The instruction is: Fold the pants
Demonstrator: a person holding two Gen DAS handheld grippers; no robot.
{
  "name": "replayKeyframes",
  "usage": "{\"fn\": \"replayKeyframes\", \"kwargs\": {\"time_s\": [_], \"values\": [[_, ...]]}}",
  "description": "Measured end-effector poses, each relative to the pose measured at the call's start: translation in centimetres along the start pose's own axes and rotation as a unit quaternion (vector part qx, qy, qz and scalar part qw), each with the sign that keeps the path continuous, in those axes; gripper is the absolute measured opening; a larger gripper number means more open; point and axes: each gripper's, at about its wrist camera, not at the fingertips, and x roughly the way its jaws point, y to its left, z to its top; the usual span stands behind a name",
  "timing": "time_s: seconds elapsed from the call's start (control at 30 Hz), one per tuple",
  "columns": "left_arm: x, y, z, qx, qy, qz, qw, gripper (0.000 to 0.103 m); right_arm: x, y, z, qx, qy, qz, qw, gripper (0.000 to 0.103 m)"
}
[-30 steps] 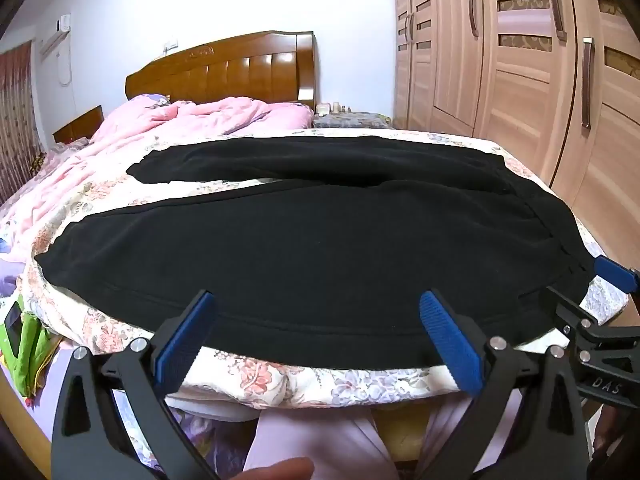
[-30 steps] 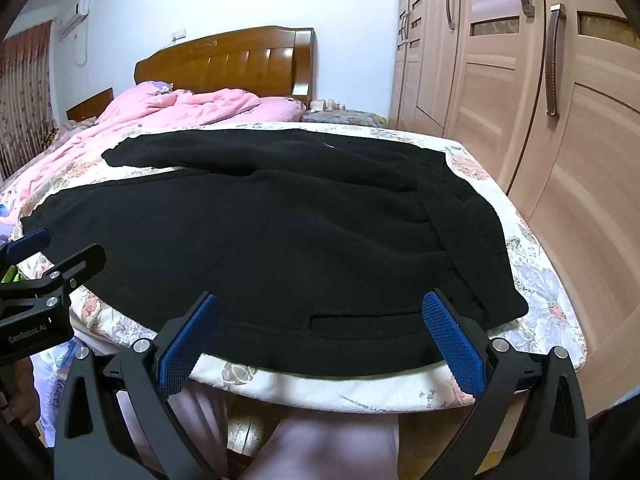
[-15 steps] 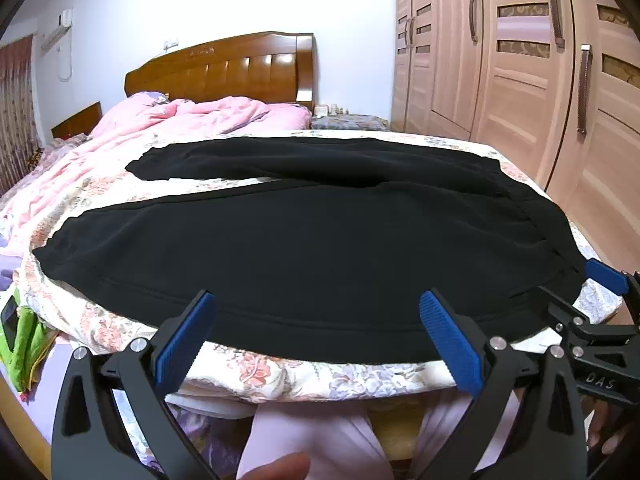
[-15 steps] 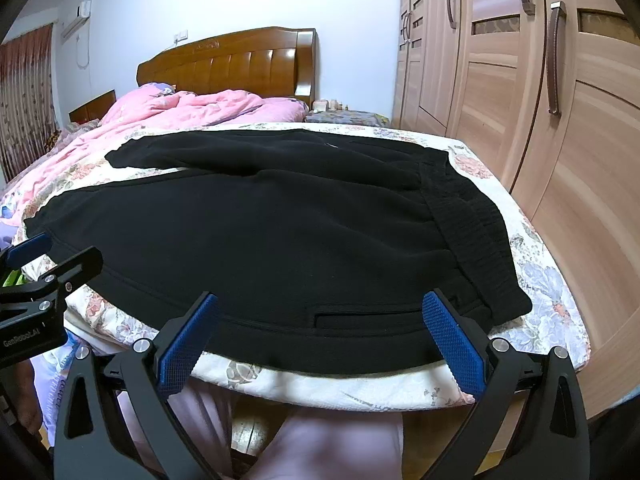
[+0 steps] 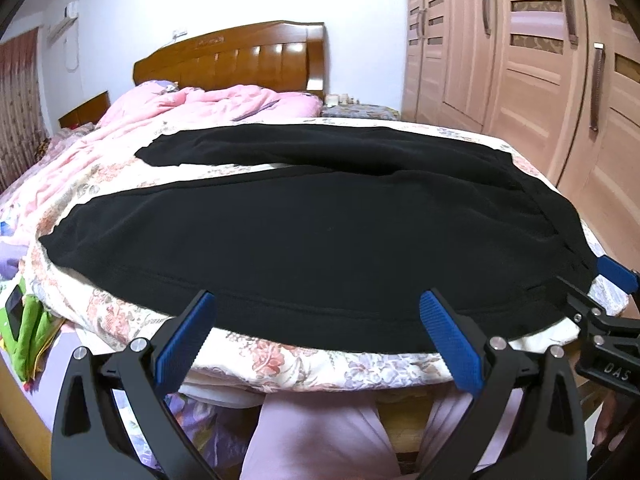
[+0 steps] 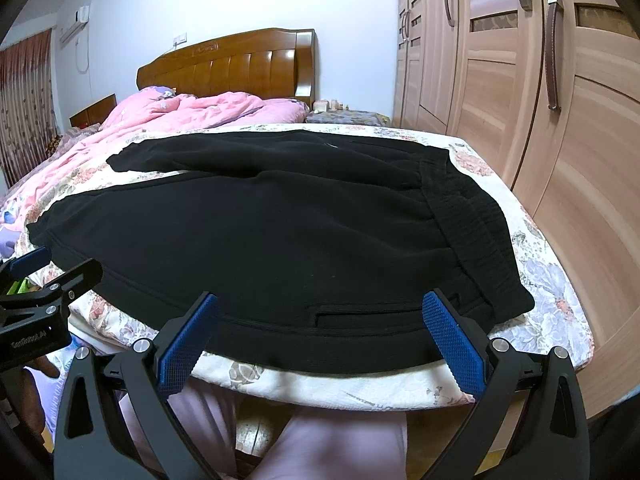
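Black pants (image 5: 320,232) lie spread flat across the foot of the bed, legs pointing left and the ribbed waistband (image 6: 476,236) at the right. My left gripper (image 5: 316,312) is open and empty, hovering at the near hem of the closer leg. My right gripper (image 6: 320,312) is open and empty just before the near edge by a pocket slit (image 6: 360,316). Each gripper shows at the edge of the other's view: the right one (image 5: 600,300) and the left one (image 6: 44,280).
The floral bedsheet (image 5: 304,364) hangs over the near edge. A pink quilt (image 5: 192,108) is bunched by the wooden headboard (image 5: 236,56). Wardrobe doors (image 6: 540,100) stand close on the right. A green item and a phone (image 5: 18,312) lie at the lower left.
Both grippers have lifted and drawn back slightly, so the bed sits a little lower in view. The pants have not moved. Both stay open.
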Motion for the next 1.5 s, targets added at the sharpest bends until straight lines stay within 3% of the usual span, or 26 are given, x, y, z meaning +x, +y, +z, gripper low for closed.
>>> {"fn": "replayKeyframes", "kwargs": {"time_s": [0.57, 1.5], "values": [[-0.1, 2.0, -0.3, -0.047, -0.004, -0.003, 0.9989, 0.102, 0.0, 0.0, 0.0, 0.001, 0.001, 0.003, 1.000, 0.098], [-0.2, 2.8, -0.3, -0.068, -0.008, -0.019, 0.9975, 0.102, -0.1, 0.0, -0.1, 0.004, 0.002, 0.006, 1.000, 0.098]]}}
